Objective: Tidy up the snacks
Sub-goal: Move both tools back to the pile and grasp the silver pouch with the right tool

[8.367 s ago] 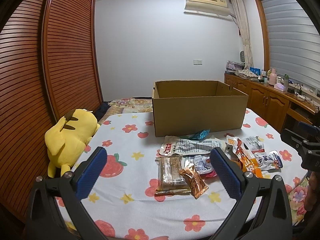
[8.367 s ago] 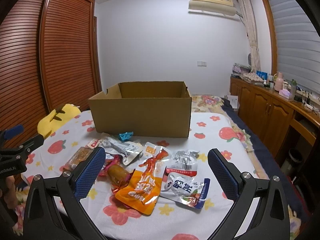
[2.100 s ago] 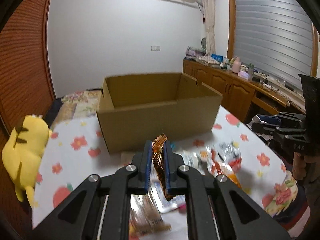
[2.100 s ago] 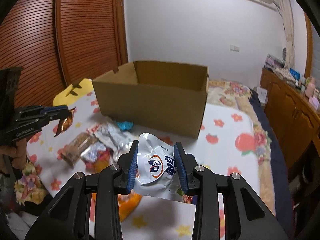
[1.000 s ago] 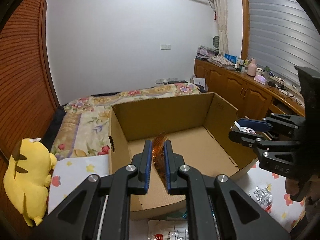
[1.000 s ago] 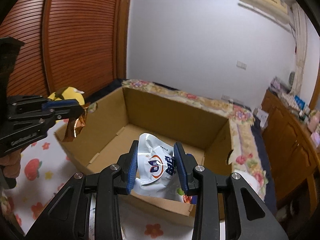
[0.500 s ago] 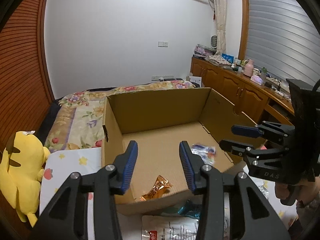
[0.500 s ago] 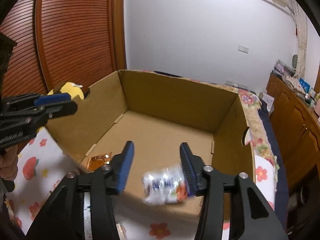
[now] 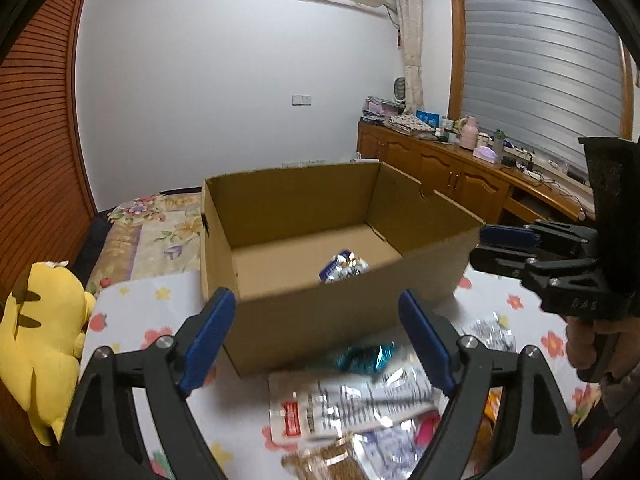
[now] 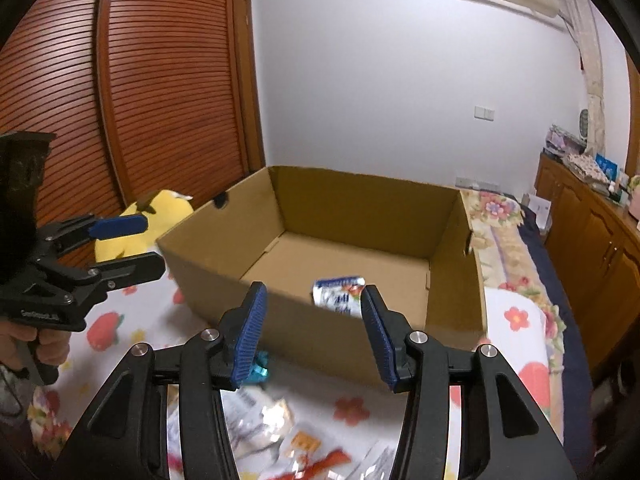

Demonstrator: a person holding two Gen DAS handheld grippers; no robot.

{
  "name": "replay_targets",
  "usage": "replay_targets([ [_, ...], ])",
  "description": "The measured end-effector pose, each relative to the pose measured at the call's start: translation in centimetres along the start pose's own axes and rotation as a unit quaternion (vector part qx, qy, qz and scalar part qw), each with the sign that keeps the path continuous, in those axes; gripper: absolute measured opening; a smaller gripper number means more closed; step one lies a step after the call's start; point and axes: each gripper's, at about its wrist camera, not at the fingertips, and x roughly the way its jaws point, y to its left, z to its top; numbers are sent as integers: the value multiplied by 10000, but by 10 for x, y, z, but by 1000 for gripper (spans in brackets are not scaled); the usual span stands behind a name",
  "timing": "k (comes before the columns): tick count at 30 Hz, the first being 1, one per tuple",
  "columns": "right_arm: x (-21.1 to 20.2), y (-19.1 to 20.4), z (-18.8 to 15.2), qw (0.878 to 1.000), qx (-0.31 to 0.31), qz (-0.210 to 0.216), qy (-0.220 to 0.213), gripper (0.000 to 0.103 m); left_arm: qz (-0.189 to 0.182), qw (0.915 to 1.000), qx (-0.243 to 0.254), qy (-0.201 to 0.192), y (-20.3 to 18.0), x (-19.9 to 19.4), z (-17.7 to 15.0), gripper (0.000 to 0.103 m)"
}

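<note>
An open cardboard box (image 9: 304, 312) stands on the flowered table; it also shows in the right wrist view (image 10: 224, 272). A white-and-blue snack pouch (image 9: 344, 267) lies on its floor, seen too in the right wrist view (image 10: 338, 293). My left gripper (image 9: 318, 336) is open and empty, in front of the box's near wall. My right gripper (image 10: 312, 330) is open and empty, also just short of the near wall. Each gripper shows in the other's view: the right one (image 9: 504, 246), the left one (image 10: 128, 240). Loose snack packets (image 9: 352, 408) lie on the table below the grippers.
A yellow plush toy (image 9: 36, 344) sits at the table's left edge, next to a slatted wooden wardrobe (image 10: 160, 92). A teal wrapper (image 9: 364, 358) lies against the box front. Wooden cabinets (image 9: 452, 180) with clutter line the right wall. A bed lies behind the box.
Both grippers have opened wider and drawn back from over the box to in front of its near wall. The orange wrapper and the white-and-blue pouch were released into the box shortly before.
</note>
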Motion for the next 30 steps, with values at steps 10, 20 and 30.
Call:
replay_targets([
  [10,-24,-2,-59,9977,207,-529,359,56,-103,9995,26,314,-7,-8,-49,84],
  [20,-10,-22,-104,9884,592,-1065,908,70,-44,9973,29,733,-10,-11,-88,84],
  [30,-3,-44,-117,9796,948,-1240,1267,70,19,9939,-175,1086,-8,-8,-107,84],
])
